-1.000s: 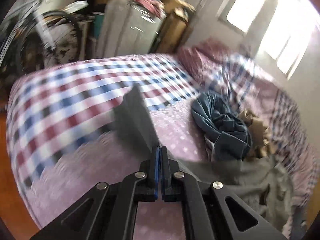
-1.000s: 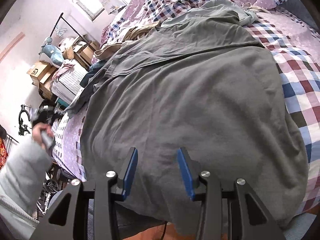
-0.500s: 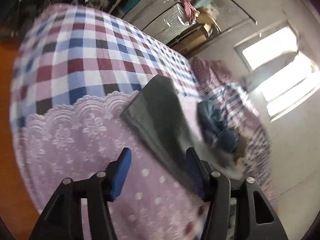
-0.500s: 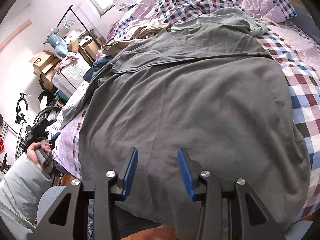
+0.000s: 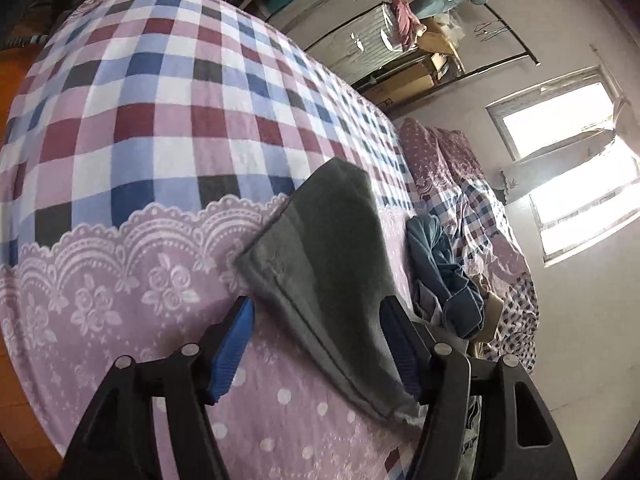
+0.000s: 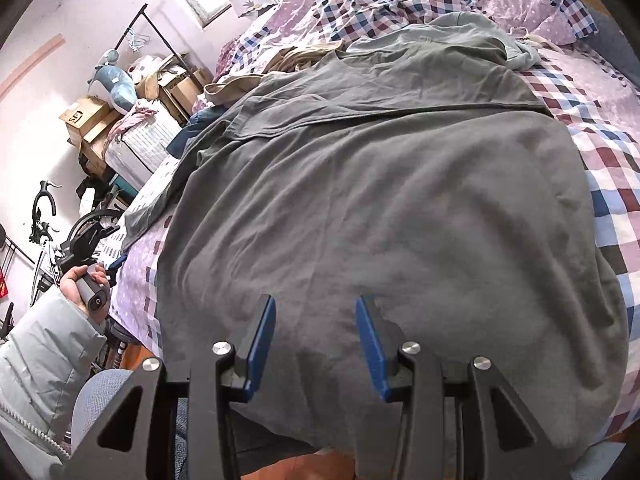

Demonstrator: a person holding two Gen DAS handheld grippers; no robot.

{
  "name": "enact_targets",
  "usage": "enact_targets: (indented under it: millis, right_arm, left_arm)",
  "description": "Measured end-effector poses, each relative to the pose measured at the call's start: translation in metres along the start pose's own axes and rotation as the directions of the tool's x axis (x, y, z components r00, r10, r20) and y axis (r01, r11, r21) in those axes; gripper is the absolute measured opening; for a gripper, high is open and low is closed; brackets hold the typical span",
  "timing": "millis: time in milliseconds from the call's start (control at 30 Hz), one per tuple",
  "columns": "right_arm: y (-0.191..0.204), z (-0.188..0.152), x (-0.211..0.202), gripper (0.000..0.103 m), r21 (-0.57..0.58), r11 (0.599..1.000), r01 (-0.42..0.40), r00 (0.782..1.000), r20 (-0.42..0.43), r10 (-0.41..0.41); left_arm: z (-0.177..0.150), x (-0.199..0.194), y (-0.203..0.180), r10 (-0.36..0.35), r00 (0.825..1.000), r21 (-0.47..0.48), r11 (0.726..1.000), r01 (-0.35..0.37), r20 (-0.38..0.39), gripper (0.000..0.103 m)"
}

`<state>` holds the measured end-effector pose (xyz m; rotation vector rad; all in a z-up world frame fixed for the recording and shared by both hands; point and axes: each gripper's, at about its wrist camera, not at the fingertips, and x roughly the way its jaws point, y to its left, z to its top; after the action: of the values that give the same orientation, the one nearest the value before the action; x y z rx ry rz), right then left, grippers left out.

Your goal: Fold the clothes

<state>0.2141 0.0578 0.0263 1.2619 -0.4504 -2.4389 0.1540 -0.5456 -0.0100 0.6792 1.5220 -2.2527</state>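
bed [image 6: 608, 184]: checked and lilac lace cover | grey garment [image 6: 400, 208]: spread flat ahead of right tongs [image 6: 316, 340] | blue garment [image 5: 444, 272]: bunched right of left tongs [image 5: 316, 344]

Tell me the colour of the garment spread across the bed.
Plain dark grey garment, no pattern; the right wrist view shows it best.

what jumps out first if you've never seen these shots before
A big grey garment sprawls over the checked bedspread, filling the right wrist view. In the left wrist view its sleeve lies between the left tongs, which have just been opening. A crumpled blue garment sits beyond the sleeve.
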Motion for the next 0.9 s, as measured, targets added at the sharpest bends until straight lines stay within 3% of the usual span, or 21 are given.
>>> enact_targets:
  millis: [467,733,900]
  right_arm:
    - [0.002,-0.001,-0.001,0.045,-0.010,1.000,-0.002,1.000,0.000,0.002]
    - [0.006,-0.002,0.003,0.045,-0.026,1.000,-0.004,1.000,-0.011,0.004]
    - [0.010,-0.002,0.004,0.045,-0.041,0.999,-0.008,1.000,-0.010,0.008]
  left_arm:
    - [0.008,0.001,0.010,-0.095,0.995,-0.054,0.994,0.096,0.023,0.076]
    - [0.000,0.006,0.016,-0.191,0.982,-0.153,0.970,0.186,-0.015,0.076]
    - [0.006,0.009,0.016,-0.214,0.977,-0.178,0.960,0.214,0.019,0.076]
